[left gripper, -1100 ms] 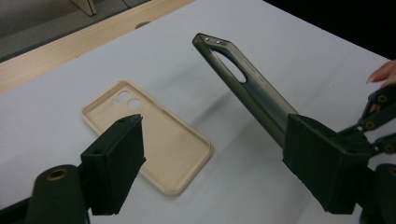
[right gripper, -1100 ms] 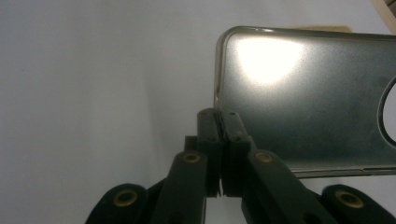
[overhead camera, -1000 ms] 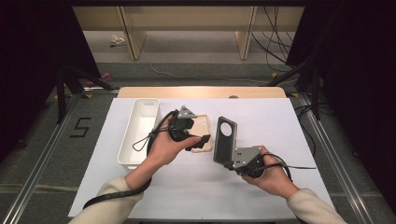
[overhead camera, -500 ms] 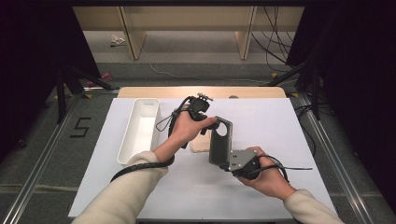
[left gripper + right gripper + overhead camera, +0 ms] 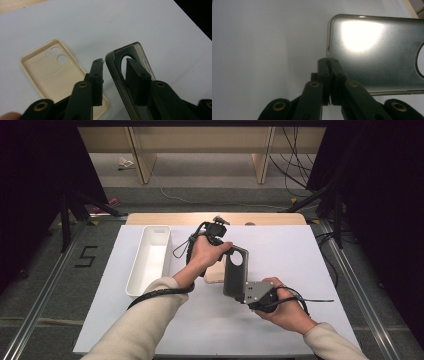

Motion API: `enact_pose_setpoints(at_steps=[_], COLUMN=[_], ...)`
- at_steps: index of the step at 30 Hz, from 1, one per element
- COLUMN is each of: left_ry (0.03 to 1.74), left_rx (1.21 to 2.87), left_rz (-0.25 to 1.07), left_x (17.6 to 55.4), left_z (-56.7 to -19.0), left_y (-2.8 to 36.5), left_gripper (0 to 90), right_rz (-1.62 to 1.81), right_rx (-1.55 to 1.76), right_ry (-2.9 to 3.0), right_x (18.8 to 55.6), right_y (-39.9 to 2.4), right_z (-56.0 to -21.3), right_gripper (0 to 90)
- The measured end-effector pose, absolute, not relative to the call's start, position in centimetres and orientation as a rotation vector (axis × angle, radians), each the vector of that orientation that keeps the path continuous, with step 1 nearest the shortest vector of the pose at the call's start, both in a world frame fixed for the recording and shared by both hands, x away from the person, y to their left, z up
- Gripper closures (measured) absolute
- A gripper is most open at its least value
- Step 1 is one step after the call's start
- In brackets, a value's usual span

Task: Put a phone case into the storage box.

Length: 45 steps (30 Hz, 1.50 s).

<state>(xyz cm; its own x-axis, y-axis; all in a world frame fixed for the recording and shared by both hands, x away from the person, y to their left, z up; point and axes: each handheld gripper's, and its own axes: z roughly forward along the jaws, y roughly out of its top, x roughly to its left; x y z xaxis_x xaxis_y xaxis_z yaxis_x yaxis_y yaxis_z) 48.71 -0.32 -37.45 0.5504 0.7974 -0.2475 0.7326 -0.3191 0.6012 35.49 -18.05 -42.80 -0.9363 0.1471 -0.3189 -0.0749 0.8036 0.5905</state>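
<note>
A dark grey phone case (image 5: 235,270) stands on edge above the white table, its camera hole at the top. My right gripper (image 5: 246,292) is shut on its lower edge; in the right gripper view the jaws (image 5: 329,61) pinch the case (image 5: 374,50) at its corner. My left gripper (image 5: 232,251) sits at the case's top. Its jaws (image 5: 116,63) have just been closing and straddle the rim (image 5: 113,67), one pad inside the camera hole, the other a small gap away outside. A beige phone case (image 5: 214,276) (image 5: 50,72) lies hollow side up on the table below.
A long white tray (image 5: 150,260) stands at the left of the white mat (image 5: 300,260). A wooden board edge (image 5: 270,218) runs along the back. Dark frame legs and cables stand beyond the table's corners.
My left hand has moved right, from over the beige case to the top of the grey case, and its jaws have narrowed around the rim. The right hand has kept still with the case.
</note>
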Motion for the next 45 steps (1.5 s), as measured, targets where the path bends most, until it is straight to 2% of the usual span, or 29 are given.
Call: enact_pose_setpoints(at_steps=[9, 14, 15, 19, 24, 30, 38, 45], left_ry=[1.243, 1.175, 1.146, 1.067, 0.983, 0.926, 0.871, 0.837], left_rx=[2.015, 1.983, 2.003, 1.992, 1.96, 1.899, 1.841, 1.798], left_rz=[0.06, 0.06, 0.105, 0.196, 0.295, 0.341, 0.355, 0.393], left_x=[48.1, 47.2, 46.9, 46.2, 45.4, 44.6, 43.3, 42.0], left_z=[-36.8, -36.0, -35.8, -35.1, -34.7, -34.7, -35.3, -35.6], left_y=[-0.1, -0.6, -0.8, -0.8, 0.3, 2.7, 5.8, 8.0], left_gripper=[76.7, 82.4, 82.4, 82.6, 82.6, 82.6, 82.6, 82.6], right_rz=[0.824, 0.797, 0.797, 0.825, 0.927, 1.047, 1.197, 1.301], right_rx=[0.037, 0.074, 0.074, 0.143, 0.3, 0.475, 0.65, 0.748], right_ry=[2.647, 2.67, 2.67, 2.658, 2.599, 2.579, 2.524, 2.474], right_x=[35.7, 36.1, 36.1, 36.3, 36.6, 37.2, 37.8, 38.2], right_y=[-17.8, -17.9, -17.9, -18.4, -19.2, -20.4, -22.2, -23.6], right_z=[-43.2, -43.8, -43.8, -43.6, -43.3, -43.1, -43.0, -43.0], right_gripper=[89.1, 86.9, 86.9, 77.0, 60.2, 41.0, 29.3, 25.2])
